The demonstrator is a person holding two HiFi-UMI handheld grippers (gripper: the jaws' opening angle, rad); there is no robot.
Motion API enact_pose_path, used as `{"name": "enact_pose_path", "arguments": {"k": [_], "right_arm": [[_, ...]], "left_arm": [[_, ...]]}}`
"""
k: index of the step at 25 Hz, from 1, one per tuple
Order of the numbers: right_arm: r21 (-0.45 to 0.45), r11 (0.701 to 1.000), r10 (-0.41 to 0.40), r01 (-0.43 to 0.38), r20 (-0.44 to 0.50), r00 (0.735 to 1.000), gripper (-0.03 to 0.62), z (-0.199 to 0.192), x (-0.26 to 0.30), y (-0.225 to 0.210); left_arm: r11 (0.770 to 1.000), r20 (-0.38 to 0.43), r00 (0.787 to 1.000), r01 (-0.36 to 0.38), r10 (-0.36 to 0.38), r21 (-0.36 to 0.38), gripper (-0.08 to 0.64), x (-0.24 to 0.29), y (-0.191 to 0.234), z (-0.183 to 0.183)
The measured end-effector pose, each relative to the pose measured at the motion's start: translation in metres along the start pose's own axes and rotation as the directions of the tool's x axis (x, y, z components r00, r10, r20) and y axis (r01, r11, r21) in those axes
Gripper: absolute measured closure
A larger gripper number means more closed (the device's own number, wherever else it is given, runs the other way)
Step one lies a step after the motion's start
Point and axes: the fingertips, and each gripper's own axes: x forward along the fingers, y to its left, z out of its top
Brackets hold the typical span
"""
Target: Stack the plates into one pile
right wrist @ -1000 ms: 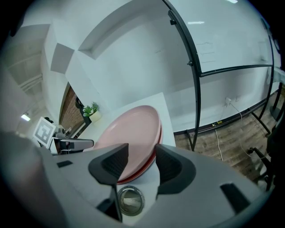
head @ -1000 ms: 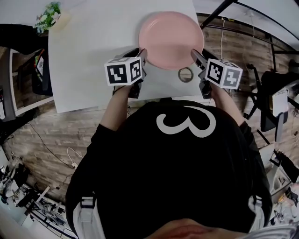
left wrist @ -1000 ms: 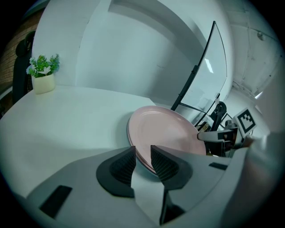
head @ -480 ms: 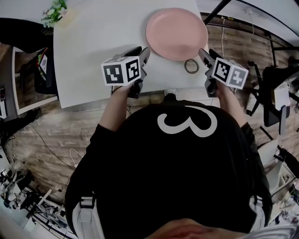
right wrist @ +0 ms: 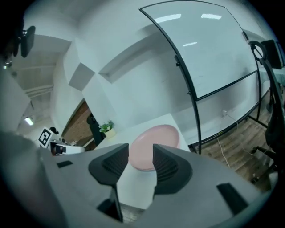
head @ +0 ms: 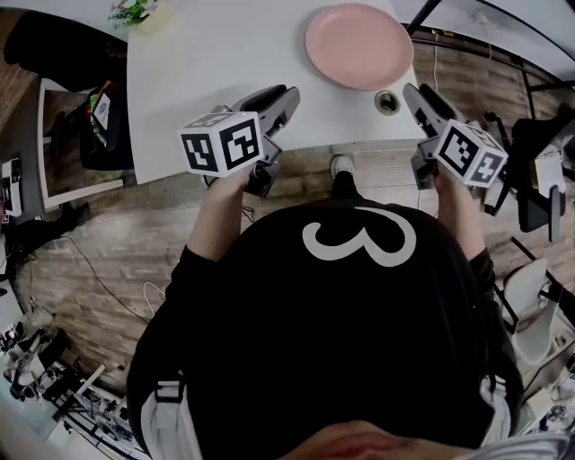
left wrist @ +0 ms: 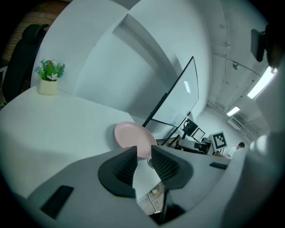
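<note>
A pink plate [head: 359, 45] lies at the far right of the white table [head: 207, 63]; a second rim seems to show under it in the left gripper view, where the plate [left wrist: 133, 139] sits just beyond the jaws. My left gripper [head: 287, 96] hovers over the table's near edge, well short of the plate. Its jaws have just been opening and nothing is between them. My right gripper [head: 416, 93] hangs past the table's near right corner, open and empty. Both gripper views show an empty gap, left gripper [left wrist: 143, 153] and right gripper [right wrist: 140, 153], with the plate [right wrist: 153, 142] ahead.
A small ring, like a tape roll [head: 387, 101], lies near the table's front right corner. A potted plant [head: 135, 11] stands at the far left corner. A black stand's legs [head: 503, 54] and chairs crowd the floor to the right.
Both grippers have let go of the plate's edges, drawn back toward me and risen. The plate stays on the table.
</note>
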Motion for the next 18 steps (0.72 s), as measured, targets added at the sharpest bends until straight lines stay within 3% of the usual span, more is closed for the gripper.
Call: {"name": "enact_pose_path", "arguments": {"k": [3,5,11,18], "right_arm": [[-0.032,0.996,0.083,-0.083,0.02,0.996,0.503,-0.008,-0.017,0.041],[-0.054,0.99,0.129,-0.127,0.037,0.991,0.532,-0.012,-0.028,0.062],[-0.049,0.945,0.324,-0.322,0.039,0.945,0.552,-0.047,-0.054,0.13],[-0.112,0.916,0.392,-0.385,0.044,0.919,0.568,-0.086,-0.093,0.159]], "left_arm": [[0.998,0.023,0.999,0.038,-0.04,0.055,0.455,-0.027,-0.02,-0.001],[0.994,0.023,0.997,0.066,-0.068,0.089,0.456,-0.042,-0.033,-0.005],[0.967,0.009,0.984,0.176,-0.18,0.183,0.516,-0.073,-0.063,-0.035],[0.925,-0.01,0.969,0.24,-0.249,0.296,0.543,-0.093,-0.102,-0.073]]}}
